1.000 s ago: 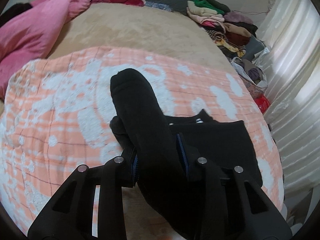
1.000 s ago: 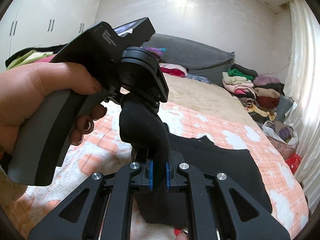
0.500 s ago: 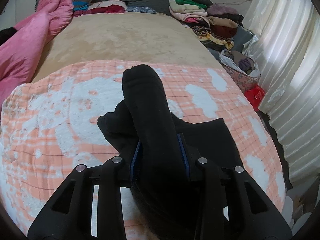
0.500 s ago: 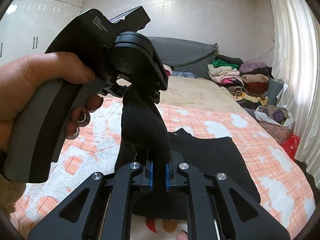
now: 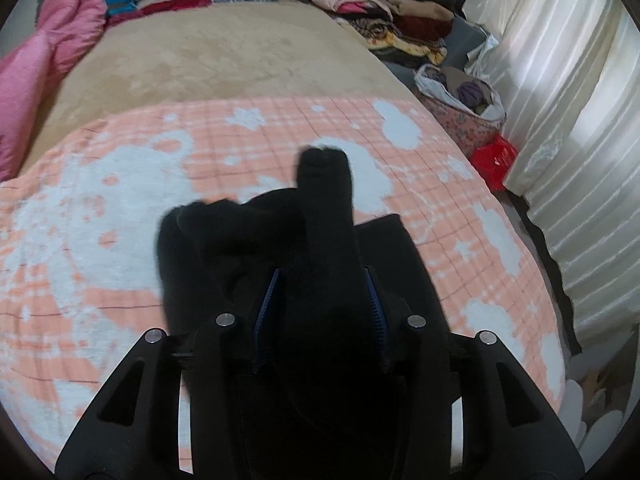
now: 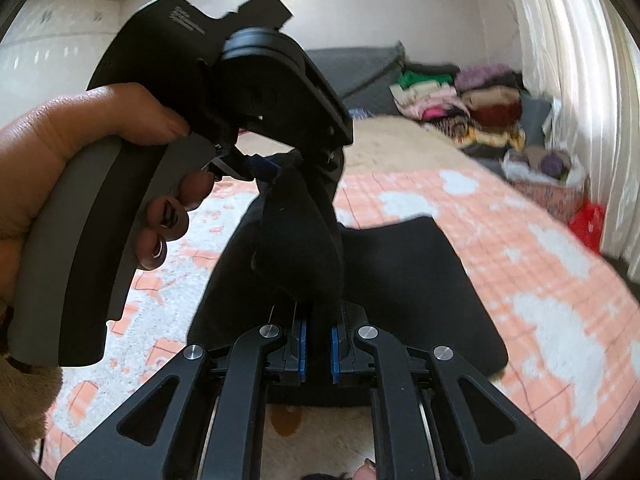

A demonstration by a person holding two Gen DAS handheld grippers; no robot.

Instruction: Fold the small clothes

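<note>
Left gripper was opening around my black sock; right gripper clamped it; sock could slump unfolded.

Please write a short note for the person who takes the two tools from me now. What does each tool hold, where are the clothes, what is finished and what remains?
Left tool: jaws opening, the black sock still between them.
Right tool: shut on the same black sock, which hangs stretched between the two tools.
Below it, a folded black garment lies flat on the orange checked blanket.
Done: that garment appears folded.
Left: the sock is not yet folded or set down. Piles of clothes sit at the far side of the bed.
</note>
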